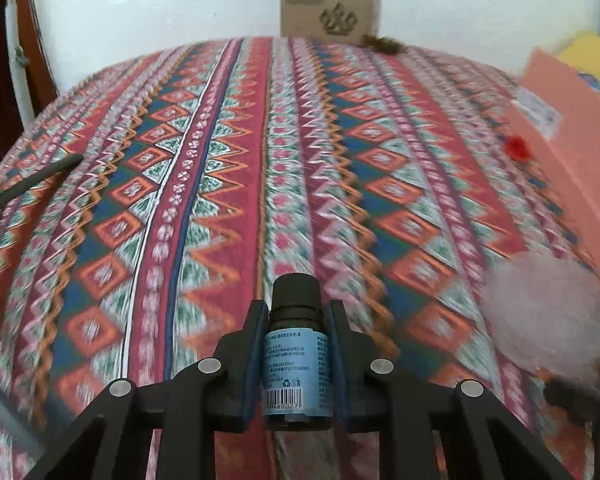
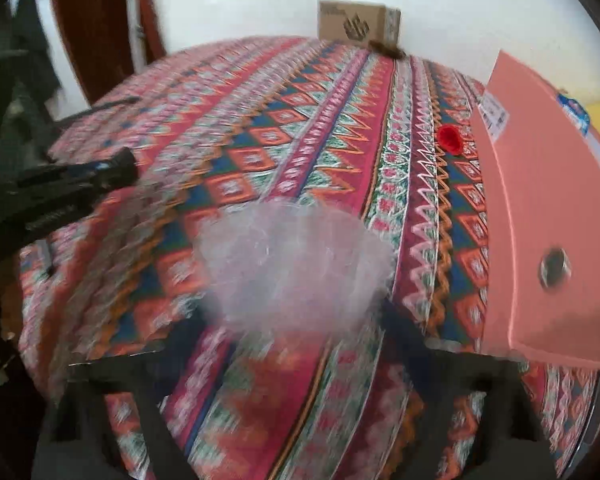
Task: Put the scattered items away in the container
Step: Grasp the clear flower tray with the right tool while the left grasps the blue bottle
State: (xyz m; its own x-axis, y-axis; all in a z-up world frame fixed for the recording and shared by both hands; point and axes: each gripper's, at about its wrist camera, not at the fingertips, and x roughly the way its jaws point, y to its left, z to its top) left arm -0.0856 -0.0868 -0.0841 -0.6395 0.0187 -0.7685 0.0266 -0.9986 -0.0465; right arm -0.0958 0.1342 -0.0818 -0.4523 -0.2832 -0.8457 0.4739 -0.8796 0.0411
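**A:** What is each gripper holding?

**B:** The left gripper (image 1: pixel 296 344) is clamped on a small dark bottle (image 1: pixel 296 356) with a blue label, upright between its fingers, cap pointing forward. The right gripper (image 2: pixel 300 320) carries a crumpled clear plastic wad (image 2: pixel 296 268) at its tips. Blur hides its fingers, so I cannot tell how firmly they close.

**A:** Where is the container?

**B:** A salmon-pink box (image 2: pixel 548 216) sits just right of the right gripper, and ahead and well to the right of the left one. Its inside is out of view.

**A:** How much is left?

**B:** I judge it midway. Neither held item is in the box yet. A red cap (image 2: pixel 450 140) lies on the patterned cloth (image 1: pixel 220 160) ahead, beside the box. A dark stick (image 1: pixel 28 188) lies far left, and a brown clump (image 1: pixel 384 45) sits by a cardboard carton (image 1: pixel 328 14) at the far edge.
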